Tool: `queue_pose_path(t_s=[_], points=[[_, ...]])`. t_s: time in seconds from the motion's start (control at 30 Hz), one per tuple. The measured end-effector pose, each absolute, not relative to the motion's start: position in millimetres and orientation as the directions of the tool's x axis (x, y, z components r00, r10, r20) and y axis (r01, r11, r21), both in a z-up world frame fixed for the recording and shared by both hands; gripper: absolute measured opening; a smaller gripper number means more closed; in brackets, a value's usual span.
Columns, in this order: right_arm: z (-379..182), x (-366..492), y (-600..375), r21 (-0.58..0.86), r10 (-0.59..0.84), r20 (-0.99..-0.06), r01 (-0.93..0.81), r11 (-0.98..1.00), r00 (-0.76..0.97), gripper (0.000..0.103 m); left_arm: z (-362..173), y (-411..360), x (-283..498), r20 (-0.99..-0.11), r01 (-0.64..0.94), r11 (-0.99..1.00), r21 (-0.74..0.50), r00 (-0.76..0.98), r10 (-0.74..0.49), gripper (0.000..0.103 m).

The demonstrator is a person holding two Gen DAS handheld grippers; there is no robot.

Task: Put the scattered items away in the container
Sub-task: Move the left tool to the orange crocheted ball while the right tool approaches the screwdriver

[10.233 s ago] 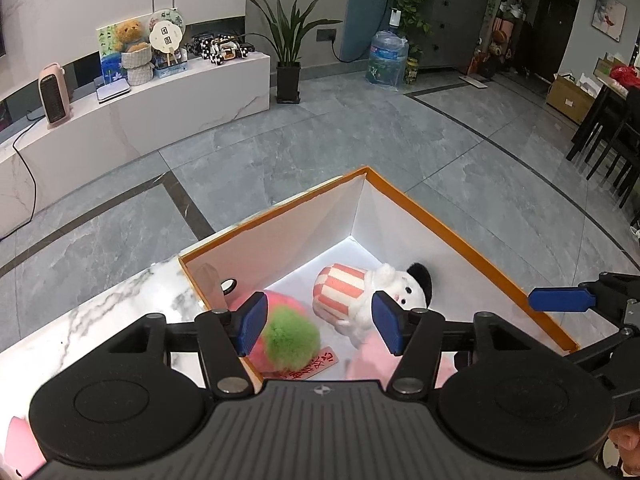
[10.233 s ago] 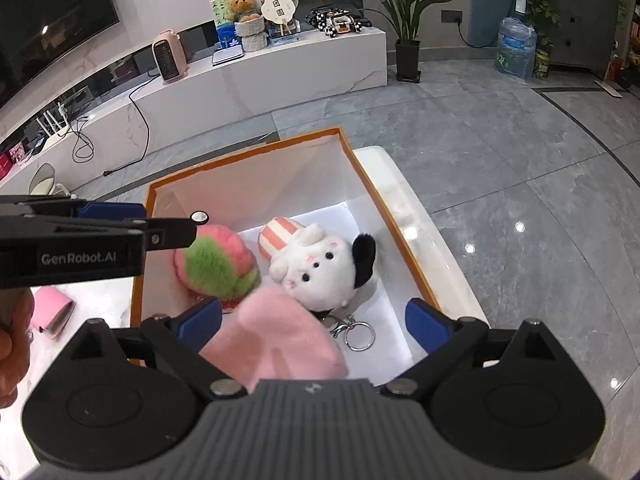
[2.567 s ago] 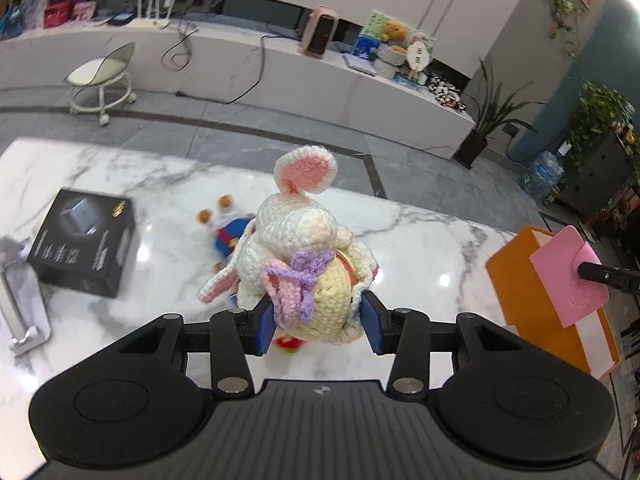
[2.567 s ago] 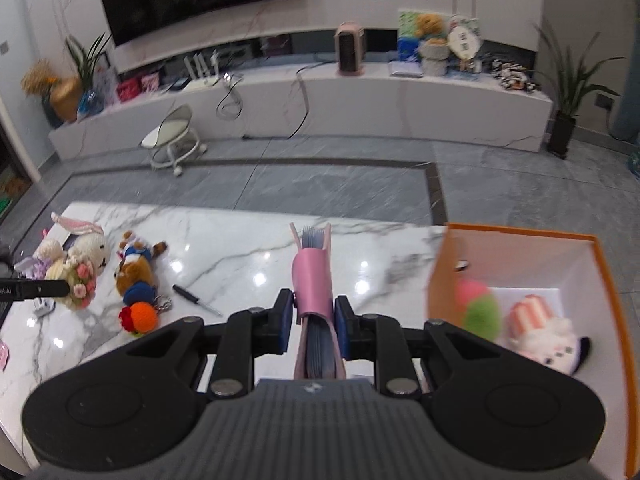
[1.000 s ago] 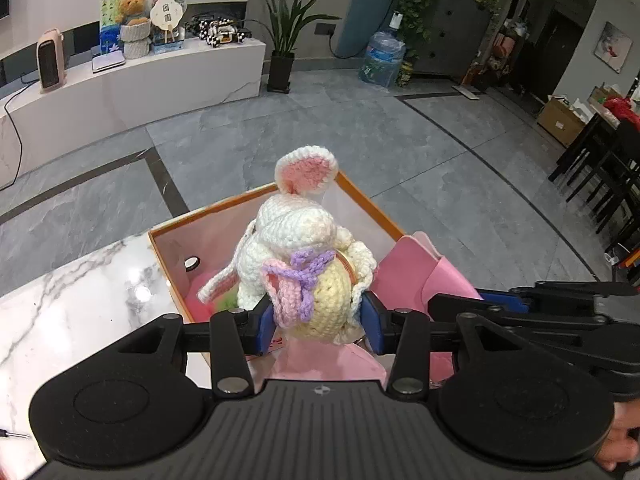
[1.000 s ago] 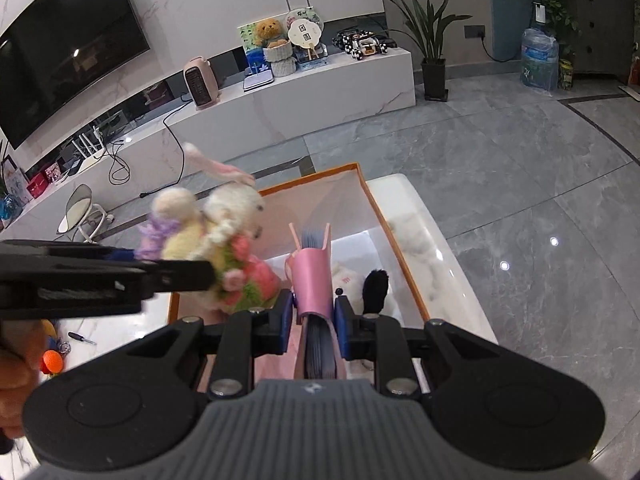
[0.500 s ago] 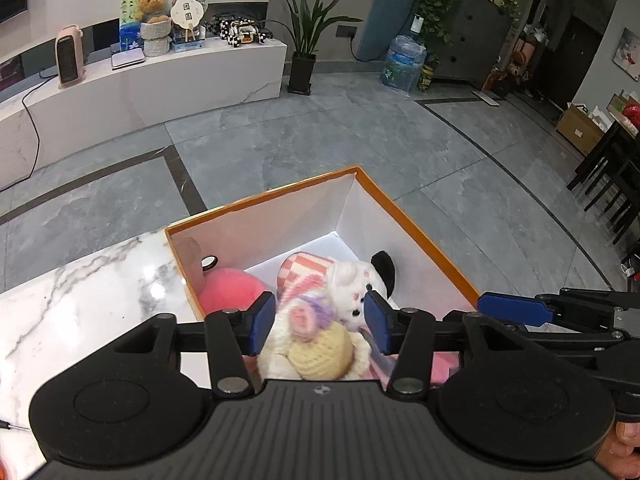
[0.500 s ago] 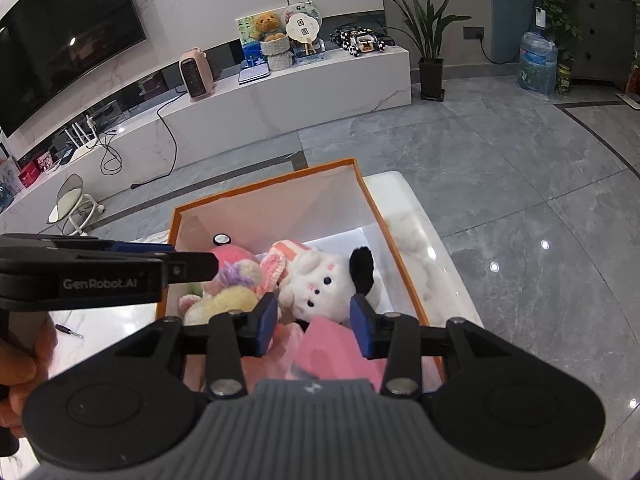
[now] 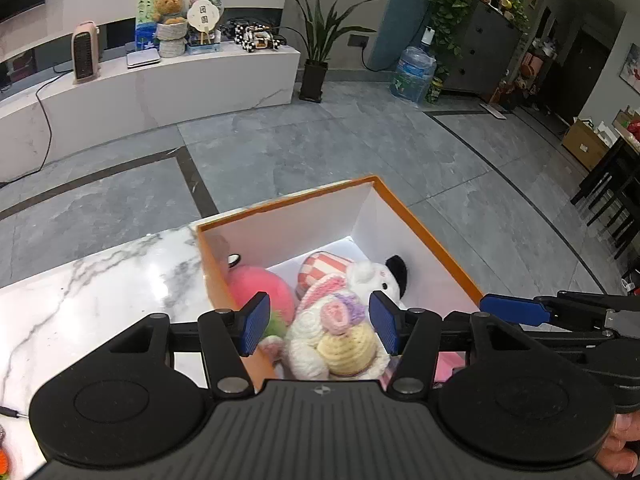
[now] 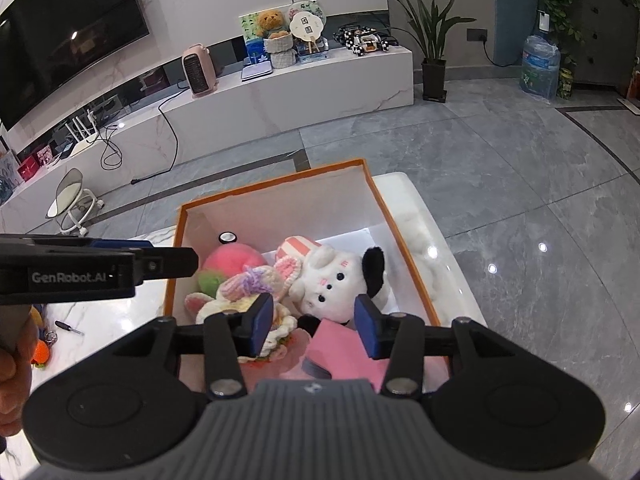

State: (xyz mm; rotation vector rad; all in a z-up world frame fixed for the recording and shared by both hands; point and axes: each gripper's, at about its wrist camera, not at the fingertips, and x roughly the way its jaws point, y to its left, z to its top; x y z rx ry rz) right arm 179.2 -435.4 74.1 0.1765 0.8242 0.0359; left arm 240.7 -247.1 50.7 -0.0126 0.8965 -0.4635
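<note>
Left wrist view
Left gripper (image 9: 318, 328): jaws opening, pads clear of the crocheted bunny (image 9: 334, 338), which lies below them in the orange box (image 9: 424, 222); nothing held.
Box contents: pink-green plush ball (image 9: 262, 292) at the near-left wall, white plush (image 9: 370, 276) beyond the bunny.
Right gripper (image 9: 510, 310): comes in from the right, over the box's right rim.

Right wrist view
Right gripper (image 10: 314, 328): jaws opening, empty; the pink booklet (image 10: 346, 346) lies flat in the box just below and beyond the pads.
Left gripper (image 10: 120, 260): reaches in from the left over the box wall.
Remaining items: screwdriver (image 10: 69, 327) and an orange toy (image 10: 40, 354) lie on the marble table (image 10: 104, 320), left of the box.
Key relation: the leftovers lie on the left gripper's side, so that hand looks nearer for the next pick; the screwdriver's long axis runs roughly left to right.
</note>
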Motion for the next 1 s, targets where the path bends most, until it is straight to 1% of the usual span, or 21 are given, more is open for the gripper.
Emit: queue_pose_path(t_s=[0.3, 0.47, 0.63, 1.0], points=[[81, 183, -409, 0.157, 0.111, -0.724, 0.006, 0.988, 0.681, 0.049, 64, -205, 234, -0.734, 0.329, 0.92, -0.213, 0.568, -0.373, 0.066], [89, 187, -382, 0.151, 0.136, -0.716, -0.039, 0.988, 0.685, 0.05, 69, -172, 232, -0.728, 0.284, 0.933, -0.223, 0.588, -0.353, 0.066], [91, 192, -352, 0.137, 0.155, -0.717, -0.08, 0.987, 0.68, 0.053, 74, -134, 227, -0.722, 0.24, 0.943, -0.229, 0.608, -0.33, 0.066], [92, 200, -297, 0.1, 0.177, -0.724, -0.152, 0.983, 0.666, 0.054, 73, -37, 213, -0.718, 0.114, 0.963, -0.246, 0.645, -0.26, 0.067]])
